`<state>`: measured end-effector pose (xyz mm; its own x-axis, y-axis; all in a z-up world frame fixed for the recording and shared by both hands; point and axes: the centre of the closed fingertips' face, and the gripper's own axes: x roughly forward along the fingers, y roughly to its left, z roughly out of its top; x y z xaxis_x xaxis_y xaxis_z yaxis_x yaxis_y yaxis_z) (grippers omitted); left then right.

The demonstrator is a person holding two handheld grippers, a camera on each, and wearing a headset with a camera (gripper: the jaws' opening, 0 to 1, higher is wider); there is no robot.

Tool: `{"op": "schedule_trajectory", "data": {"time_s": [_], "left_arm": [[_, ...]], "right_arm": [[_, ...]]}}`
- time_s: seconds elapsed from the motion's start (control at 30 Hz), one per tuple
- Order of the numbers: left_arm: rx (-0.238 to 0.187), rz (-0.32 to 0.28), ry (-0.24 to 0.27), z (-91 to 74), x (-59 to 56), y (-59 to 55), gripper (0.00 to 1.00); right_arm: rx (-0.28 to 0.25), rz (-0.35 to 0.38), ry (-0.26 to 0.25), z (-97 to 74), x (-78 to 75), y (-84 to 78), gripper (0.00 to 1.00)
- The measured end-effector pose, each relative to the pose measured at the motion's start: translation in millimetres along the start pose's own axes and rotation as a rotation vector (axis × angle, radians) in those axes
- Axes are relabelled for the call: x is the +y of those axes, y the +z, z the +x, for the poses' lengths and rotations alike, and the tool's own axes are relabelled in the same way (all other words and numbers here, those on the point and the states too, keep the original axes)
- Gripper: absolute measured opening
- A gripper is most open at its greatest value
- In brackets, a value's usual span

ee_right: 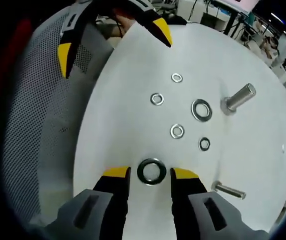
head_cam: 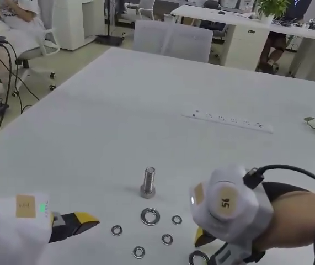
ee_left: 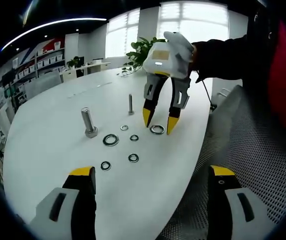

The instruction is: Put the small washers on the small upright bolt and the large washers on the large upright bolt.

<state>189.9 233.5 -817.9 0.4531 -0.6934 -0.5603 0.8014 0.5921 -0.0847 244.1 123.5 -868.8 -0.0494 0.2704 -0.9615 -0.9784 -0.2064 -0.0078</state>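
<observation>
Nearest to me, my right gripper stands open a little wider than the large washer. The washer lies flat on the white table between the two yellow tips with a gap on each side, so I have hold of nothing. I judge this ring light, stiff and smooth, and so thin that the tips cannot get under it. The place to take it is across its outer rim, on two opposite edges, with the tips right down at the tabletop and closing gently so it does not skid or flip out. My left gripper hangs wide open and empty over the table's edge. Beyond the ring four small washers lie scattered, apart from one another, with a second large washer among them. Farther on stands the large bolt, upright on its head, and the small bolt stands off to one side. Either bolt may topple if nudged.
</observation>
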Motion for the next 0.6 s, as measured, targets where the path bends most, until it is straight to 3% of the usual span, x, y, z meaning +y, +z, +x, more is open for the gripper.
{"op": "schedule_trajectory", "data": {"time_s": [0.6], "left_arm": [[-0.002, 0.000, -0.006, 1.1, -0.6, 0.6, 0.92]], "right_arm": [[0.024, 0.039, -0.012, -0.1, -1.9, -2.7, 0.25]]}}
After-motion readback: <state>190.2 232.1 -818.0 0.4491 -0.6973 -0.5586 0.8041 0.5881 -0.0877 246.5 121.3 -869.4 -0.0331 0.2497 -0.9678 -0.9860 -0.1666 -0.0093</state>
